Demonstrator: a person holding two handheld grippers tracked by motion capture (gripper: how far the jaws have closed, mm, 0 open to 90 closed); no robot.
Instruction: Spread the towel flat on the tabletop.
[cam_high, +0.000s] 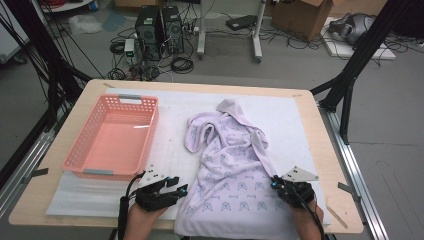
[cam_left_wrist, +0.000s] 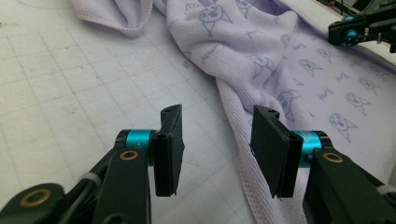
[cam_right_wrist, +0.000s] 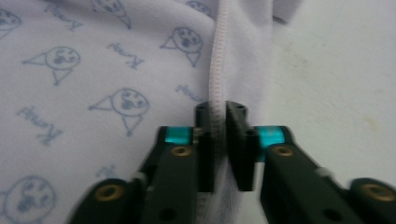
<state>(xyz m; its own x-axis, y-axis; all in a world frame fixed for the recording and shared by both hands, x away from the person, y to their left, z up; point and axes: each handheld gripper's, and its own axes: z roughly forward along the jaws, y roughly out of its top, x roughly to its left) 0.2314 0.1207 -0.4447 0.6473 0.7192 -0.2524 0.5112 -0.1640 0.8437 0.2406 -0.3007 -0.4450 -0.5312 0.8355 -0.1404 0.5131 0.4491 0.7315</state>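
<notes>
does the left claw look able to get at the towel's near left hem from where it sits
Probably yes. The left claw stands open with the lilac towel hem running up right between its jaws, not yet pinched, and only bare mat lies beside it. The right claw already pinches the opposite hem.

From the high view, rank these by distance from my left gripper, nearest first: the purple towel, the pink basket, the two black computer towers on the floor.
Measured from the left gripper:
1. Purple towel: its hem lies just to the gripper's right.
2. Pink basket: its near rim is up and to the left, almost as close as the towel.
3. Computer towers: on the floor beyond the table's far edge.
</notes>
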